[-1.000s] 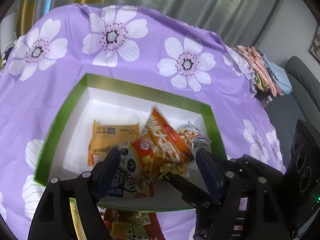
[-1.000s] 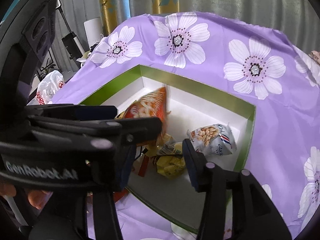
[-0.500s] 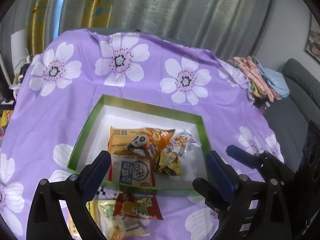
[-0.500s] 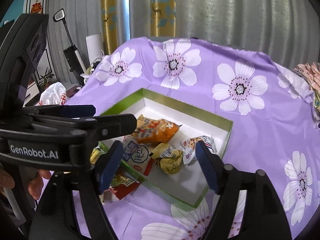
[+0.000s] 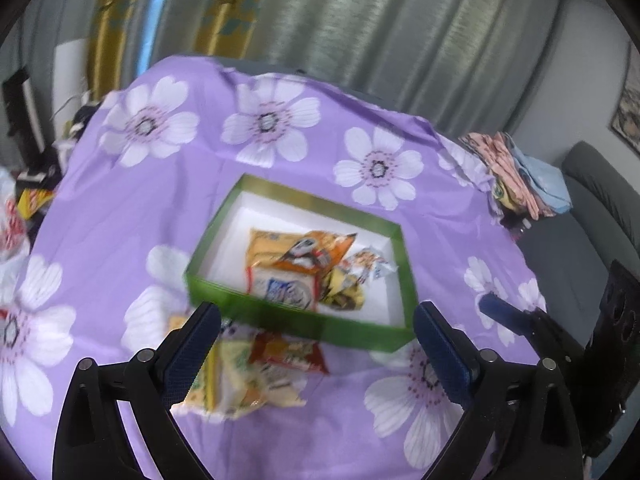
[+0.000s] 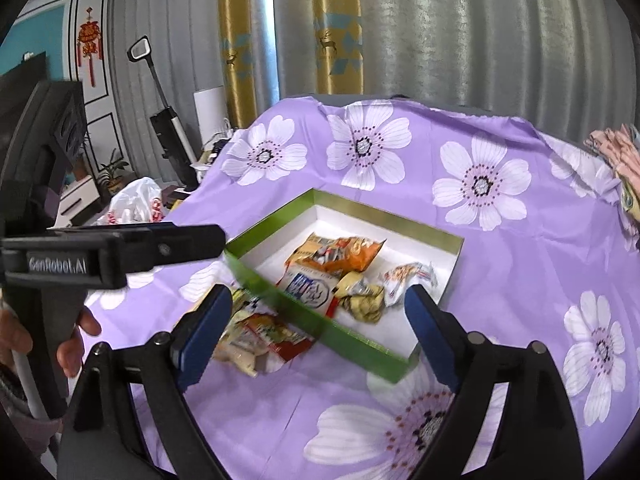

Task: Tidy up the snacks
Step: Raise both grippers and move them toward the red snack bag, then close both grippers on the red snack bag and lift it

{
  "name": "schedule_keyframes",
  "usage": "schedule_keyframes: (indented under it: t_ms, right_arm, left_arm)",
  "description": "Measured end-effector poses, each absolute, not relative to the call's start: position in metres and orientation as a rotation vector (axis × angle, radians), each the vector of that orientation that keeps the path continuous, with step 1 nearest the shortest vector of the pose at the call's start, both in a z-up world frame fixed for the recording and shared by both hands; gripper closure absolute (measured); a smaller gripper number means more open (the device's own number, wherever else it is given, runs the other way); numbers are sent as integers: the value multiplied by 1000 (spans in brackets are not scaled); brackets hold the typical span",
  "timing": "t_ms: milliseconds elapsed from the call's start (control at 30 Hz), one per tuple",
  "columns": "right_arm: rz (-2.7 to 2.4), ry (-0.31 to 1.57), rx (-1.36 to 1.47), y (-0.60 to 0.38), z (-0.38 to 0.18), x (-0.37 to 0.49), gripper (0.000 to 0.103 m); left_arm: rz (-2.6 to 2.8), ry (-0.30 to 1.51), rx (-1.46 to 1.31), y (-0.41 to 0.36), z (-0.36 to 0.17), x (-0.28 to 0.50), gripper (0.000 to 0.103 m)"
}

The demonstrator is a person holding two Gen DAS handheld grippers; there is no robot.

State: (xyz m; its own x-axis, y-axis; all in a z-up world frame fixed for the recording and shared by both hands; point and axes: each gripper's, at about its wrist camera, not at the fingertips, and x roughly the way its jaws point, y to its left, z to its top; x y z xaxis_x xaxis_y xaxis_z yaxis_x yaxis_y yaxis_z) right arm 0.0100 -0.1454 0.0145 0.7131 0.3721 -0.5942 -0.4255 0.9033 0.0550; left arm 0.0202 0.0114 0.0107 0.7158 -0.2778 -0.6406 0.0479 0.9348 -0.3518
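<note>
Sorting step under way, judged about halfway. Green box (image 5: 304,322) sitting mid-counter on a purple flowered cloth (image 5: 140,208), holding an orange packet (image 5: 316,248), a white-and-blue packet (image 5: 286,290), a crumpled yellow wrapper (image 5: 344,296) and a small peanut packet (image 5: 372,264), all bunched toward the near wall. Outside, just in front of that wall: a red packet (image 5: 280,354) lying over a pale yellow packet (image 5: 236,384), not yet boxed.

Left gripper (image 5: 316,312) hovering above and short of the box, fingers (image 5: 192,344) spread wide, gripping nothing. Right gripper (image 6: 318,294) likewise above the near wall, fingers (image 6: 204,332) opening, nothing between them. Hand (image 6: 76,336) seen around the left gripper's handle at the edge of the right wrist view.

Next move, as a guess: dropping low to the loose pair beside the box, closing on the red packet first since on top, lifting clear of the wall, then setting down in the bare white floor at the far end. Thin, slippery film likely; pinching a sealed edge probably safer than the puffed middle. Risk of catching the box wall or dragging the cloth.

Beyond the counter: grey and gold curtains (image 5: 360,32), a stack of folded clothes (image 5: 516,176), a grey sofa (image 5: 592,208), an upright floor cleaner (image 6: 168,128), a white plastic bag (image 6: 132,200), a red hanging ornament (image 6: 90,40).
</note>
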Motion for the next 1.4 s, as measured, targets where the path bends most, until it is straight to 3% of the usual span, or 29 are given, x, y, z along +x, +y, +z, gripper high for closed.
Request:
schedule_keyframes:
  t_ms: [667, 1200, 1267, 1400]
  right_arm:
    - [511, 852, -6, -141, -56, -8, 14]
    - [570, 948, 130, -130, -97, 36, 32]
    - [579, 955, 135, -125, -101, 42, 35]
    - [595, 977, 162, -120, -110, 54, 39]
  left_arm:
    - [-148, 926, -493, 49, -79, -19, 6]
    - [-291, 963, -419, 24, -87, 55, 6]
    - [-303, 980, -416, 20, -90, 64, 16]
    - [-315, 1039, -427, 14, -102, 78, 22]
